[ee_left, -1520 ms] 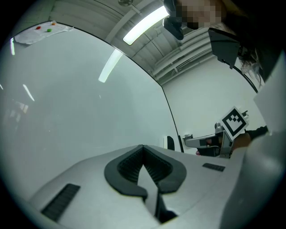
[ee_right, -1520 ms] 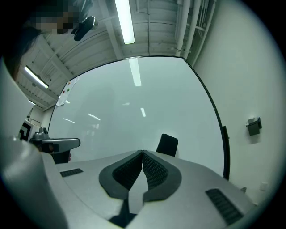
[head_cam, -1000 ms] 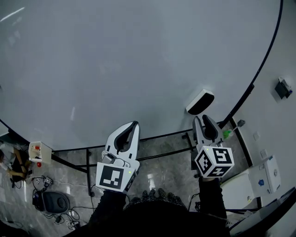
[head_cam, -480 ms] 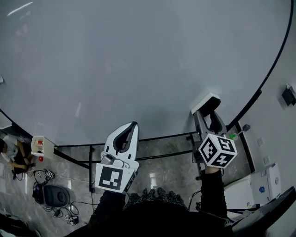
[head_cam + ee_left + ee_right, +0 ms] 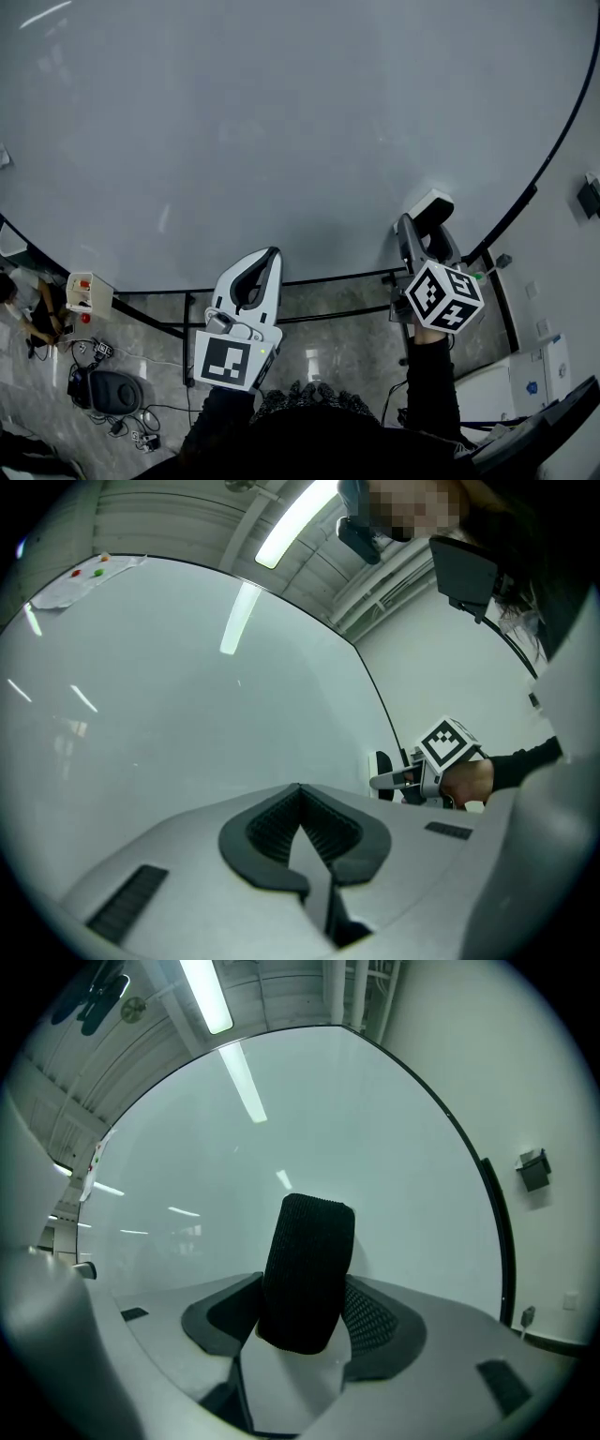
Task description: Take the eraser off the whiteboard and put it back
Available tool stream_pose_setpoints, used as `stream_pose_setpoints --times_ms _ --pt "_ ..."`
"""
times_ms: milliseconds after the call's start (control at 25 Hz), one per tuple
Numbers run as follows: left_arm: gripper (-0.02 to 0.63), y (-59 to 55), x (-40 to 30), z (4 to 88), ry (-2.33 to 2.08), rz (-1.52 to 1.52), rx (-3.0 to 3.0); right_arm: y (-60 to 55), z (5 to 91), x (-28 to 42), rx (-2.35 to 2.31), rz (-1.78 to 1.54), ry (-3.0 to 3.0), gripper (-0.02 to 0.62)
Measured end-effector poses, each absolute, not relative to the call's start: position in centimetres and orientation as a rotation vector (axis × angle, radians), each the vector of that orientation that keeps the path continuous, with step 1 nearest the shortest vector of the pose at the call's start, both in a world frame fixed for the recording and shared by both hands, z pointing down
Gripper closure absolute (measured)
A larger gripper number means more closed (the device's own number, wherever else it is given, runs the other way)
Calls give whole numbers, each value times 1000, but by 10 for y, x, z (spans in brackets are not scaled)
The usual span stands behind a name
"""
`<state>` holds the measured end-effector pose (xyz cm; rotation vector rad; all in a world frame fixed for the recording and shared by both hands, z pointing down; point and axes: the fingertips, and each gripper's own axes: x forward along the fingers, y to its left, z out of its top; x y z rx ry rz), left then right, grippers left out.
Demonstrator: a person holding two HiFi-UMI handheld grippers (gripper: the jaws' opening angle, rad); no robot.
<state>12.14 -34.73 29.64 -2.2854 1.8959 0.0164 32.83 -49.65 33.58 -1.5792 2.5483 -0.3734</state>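
Looks returned: black felt block eraser with white back (image 5: pixel 429 208) on the glossy grey-white whiteboard (image 5: pixel 281 141), between right gripper (image 5: pixel 422 232) jaws just opened wide, pads off it. Idle left gripper (image 5: pixel 259 272) clamped shut, empty. Still to do, probably: backing away.

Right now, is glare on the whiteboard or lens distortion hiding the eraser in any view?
Right gripper view: sharp, the eraser dark and distinct; light streaks on the whiteboard sit clear of it. Head view: even light, board's edge bowed by the wide lens, eraser readable. Left gripper view: one bright streak on the board, eraser tiny at right.
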Motion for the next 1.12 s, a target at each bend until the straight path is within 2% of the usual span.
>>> stream_pose_setpoints --times_ms 520,880,1120 --pt "600 -346 115 301 1882 -19 -2304 -488 334 331 -1612 -360 2569 350" --pt "600 -347 117 302 1843 15 -2356 -448 321 307 -1607 -29 2716 350" --pt "600 -348 120 312 1820 7 -2391 -419 320 304 -1593 14 2744 351"
